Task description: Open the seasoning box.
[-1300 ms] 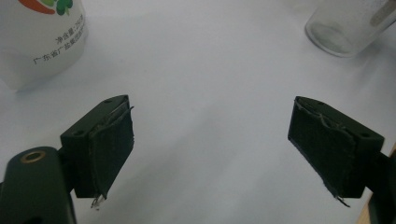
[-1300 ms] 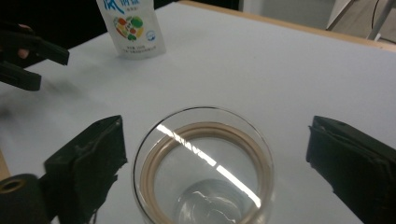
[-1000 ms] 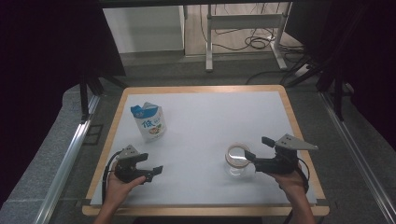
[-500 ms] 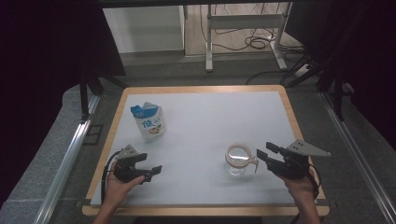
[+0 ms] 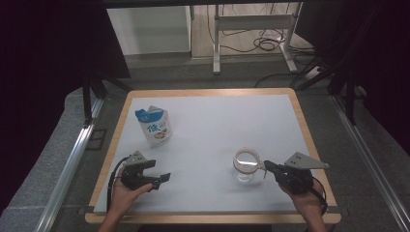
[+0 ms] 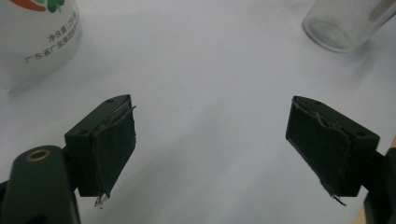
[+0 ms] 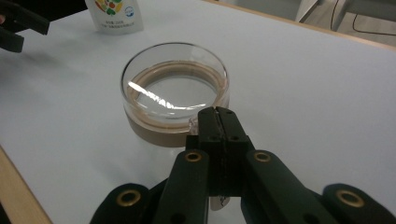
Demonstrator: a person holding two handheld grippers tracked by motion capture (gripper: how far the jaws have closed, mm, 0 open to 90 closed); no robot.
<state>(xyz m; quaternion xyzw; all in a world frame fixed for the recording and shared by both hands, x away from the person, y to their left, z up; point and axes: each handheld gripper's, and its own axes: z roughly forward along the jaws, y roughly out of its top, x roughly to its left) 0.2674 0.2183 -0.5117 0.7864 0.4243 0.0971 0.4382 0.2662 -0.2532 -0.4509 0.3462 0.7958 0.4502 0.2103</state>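
The left hand-held gripper (image 6: 210,149) has its two black jaws wide apart over the white table (image 6: 205,60). A white pouch (image 6: 32,37) and a glass jar (image 6: 343,23) sit farther off

In the left gripper view, the carton (image 6: 39,39) is cut off by the top and left edges, so just its lower corner with small print shows, too fine to read. The glass jar (image 6: 343,25) at far right is cut by the top edge, leaving its base alone. In the right gripper view, the right claw (image 7: 218,116) hides the jar's (image 7: 175,100) near wall, so any contact there cannot be told; the carton (image 7: 114,16) loses its top to the edge.
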